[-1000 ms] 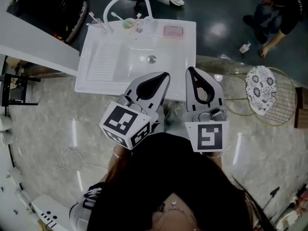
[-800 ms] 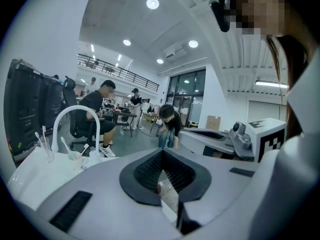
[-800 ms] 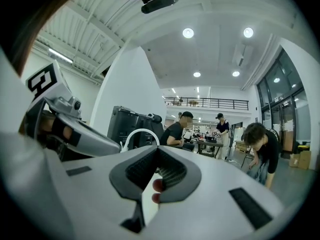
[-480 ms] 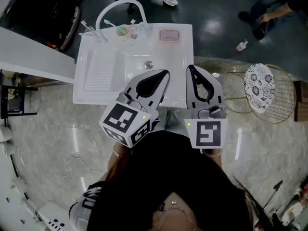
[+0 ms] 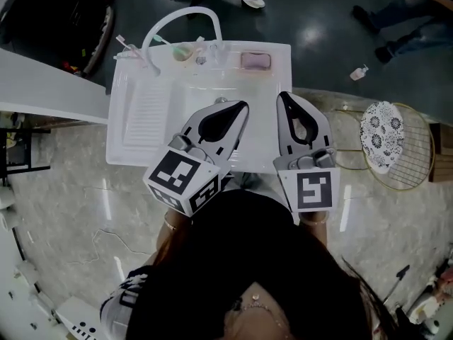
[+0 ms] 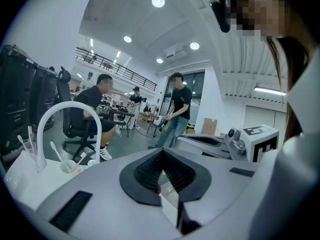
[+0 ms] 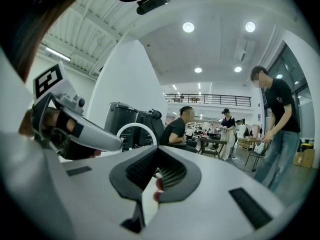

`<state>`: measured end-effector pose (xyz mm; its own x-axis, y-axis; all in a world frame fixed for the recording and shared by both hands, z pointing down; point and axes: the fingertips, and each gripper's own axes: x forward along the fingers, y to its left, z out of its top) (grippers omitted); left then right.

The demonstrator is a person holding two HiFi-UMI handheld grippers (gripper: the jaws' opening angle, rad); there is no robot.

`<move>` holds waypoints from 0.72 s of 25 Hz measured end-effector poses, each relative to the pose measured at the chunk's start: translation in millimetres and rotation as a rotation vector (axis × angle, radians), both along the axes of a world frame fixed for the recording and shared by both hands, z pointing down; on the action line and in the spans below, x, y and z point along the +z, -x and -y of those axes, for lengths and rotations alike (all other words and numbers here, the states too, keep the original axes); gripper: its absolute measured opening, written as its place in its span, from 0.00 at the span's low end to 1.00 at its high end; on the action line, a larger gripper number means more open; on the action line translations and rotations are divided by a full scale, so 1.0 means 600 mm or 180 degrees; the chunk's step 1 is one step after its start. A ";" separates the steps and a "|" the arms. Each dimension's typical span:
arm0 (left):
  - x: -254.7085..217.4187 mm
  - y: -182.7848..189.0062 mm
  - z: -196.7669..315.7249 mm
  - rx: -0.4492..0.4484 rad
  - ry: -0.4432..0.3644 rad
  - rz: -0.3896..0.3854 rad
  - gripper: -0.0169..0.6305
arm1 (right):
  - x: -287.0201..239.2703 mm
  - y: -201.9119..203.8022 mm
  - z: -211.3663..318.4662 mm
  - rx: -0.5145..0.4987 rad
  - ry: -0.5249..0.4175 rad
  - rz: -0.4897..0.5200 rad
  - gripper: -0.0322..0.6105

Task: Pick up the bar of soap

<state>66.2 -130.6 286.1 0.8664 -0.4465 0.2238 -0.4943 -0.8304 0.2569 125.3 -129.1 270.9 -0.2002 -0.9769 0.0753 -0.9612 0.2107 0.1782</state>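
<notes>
A pink bar of soap (image 5: 255, 61) lies in a dish at the back right corner of the white sink unit (image 5: 127, 129). Both grippers hover side by side over the sink's near half, well short of the soap. The jaws of my left gripper (image 5: 241, 106) are together with nothing between them. My right gripper (image 5: 282, 96) is also shut and empty, its tip pointing toward the soap's corner. The soap does not show in either gripper view, where my left gripper (image 6: 162, 151) and my right gripper (image 7: 157, 151) each fill the lower frame.
A white arched faucet (image 5: 180, 16) and cups with toothbrushes (image 5: 185, 50) stand along the sink's back edge, left of the soap. A drain (image 5: 221, 100) sits mid-basin. A wire-frame stool with a patterned cushion (image 5: 382, 133) is to the right. People stand beyond the sink.
Both grippers have moved a little forward, so their tips now reach further over the basin. They stay shut and side by side.
</notes>
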 end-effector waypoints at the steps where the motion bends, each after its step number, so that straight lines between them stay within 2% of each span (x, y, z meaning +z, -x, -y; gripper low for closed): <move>1: 0.003 0.001 0.008 -0.0007 0.0017 -0.0001 0.04 | 0.005 -0.001 0.010 -0.0012 0.0029 -0.0011 0.06; 6: 0.013 0.013 0.062 -0.0038 0.0049 0.0014 0.04 | 0.037 0.000 0.073 -0.0041 0.0180 -0.0176 0.06; 18: 0.057 0.040 0.140 -0.0214 0.0281 0.0062 0.04 | 0.117 -0.014 0.185 -0.0165 0.0530 -0.0254 0.06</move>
